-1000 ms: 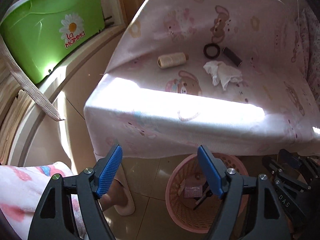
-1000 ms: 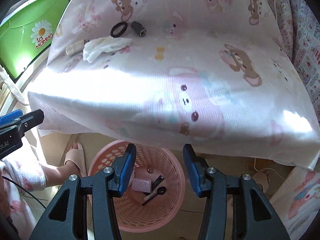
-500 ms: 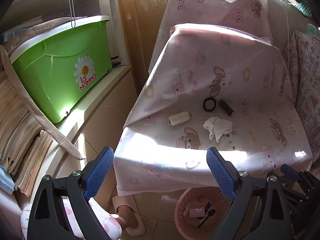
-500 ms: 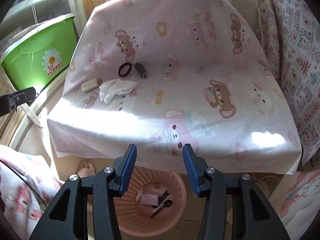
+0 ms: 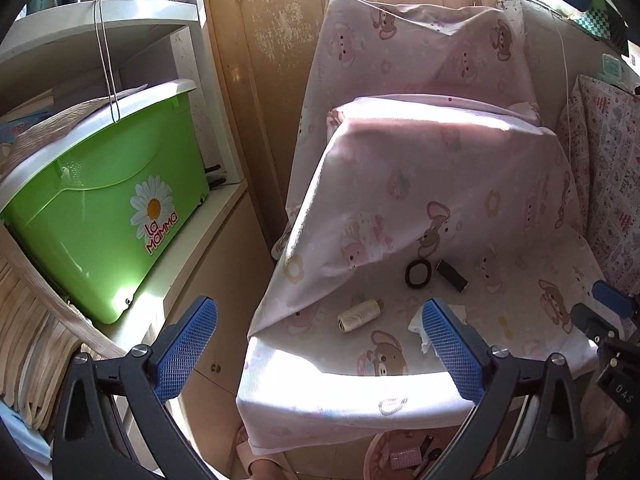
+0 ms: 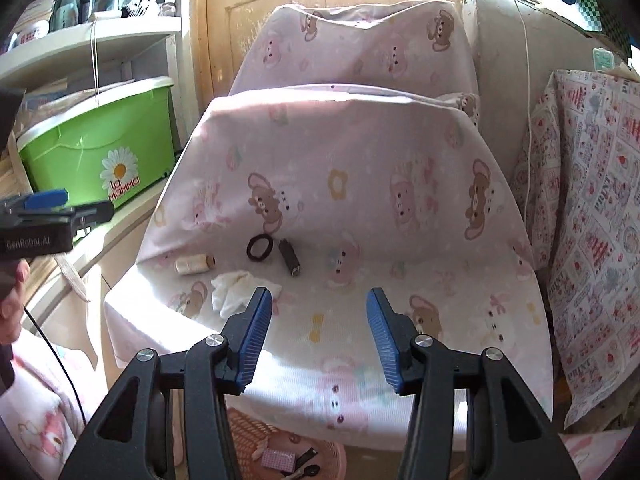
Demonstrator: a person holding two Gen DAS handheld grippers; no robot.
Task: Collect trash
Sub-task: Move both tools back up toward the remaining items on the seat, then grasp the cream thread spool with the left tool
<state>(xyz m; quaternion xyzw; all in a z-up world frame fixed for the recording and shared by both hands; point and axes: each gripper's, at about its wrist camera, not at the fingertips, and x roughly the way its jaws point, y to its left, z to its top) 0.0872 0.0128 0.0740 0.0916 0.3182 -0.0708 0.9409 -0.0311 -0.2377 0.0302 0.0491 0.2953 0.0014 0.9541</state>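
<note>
- Four small things lie on the pink cartoon-print sheet (image 5: 460, 184) in the left wrist view: a cream thread spool (image 5: 359, 315), a black ring (image 5: 418, 274), a dark cylinder (image 5: 452, 275) just right of the ring, and a crumpled white tissue (image 5: 418, 326) partly hidden behind the right finger.
- Left gripper (image 5: 318, 344) hangs above the near edge of the sheet; its jaws are opening, wide apart, with nothing between the blue pads.
- Below the sheet's front edge shows part of a pink basket (image 5: 378, 454) with small items in it; a green bin (image 5: 100, 216) with a daisy label sits on the shelf to the left.
- Right wrist view: right gripper (image 6: 319, 334) has its jaws partly apart and empty, over the sheet (image 6: 400, 288).
- Crumpled tissue (image 6: 234, 286) lies just left of the left finger, not touching it as far as can be told; spool (image 6: 193, 265), ring (image 6: 259, 247) and cylinder (image 6: 289, 257) lie beyond it.
- Pink basket (image 6: 256, 432) sits on the floor under the sheet's front edge, holding a small pink packet and dark bits.
- Left gripper (image 6: 44, 222) shows at the left edge, in front of the green bin (image 6: 92, 148).
</note>
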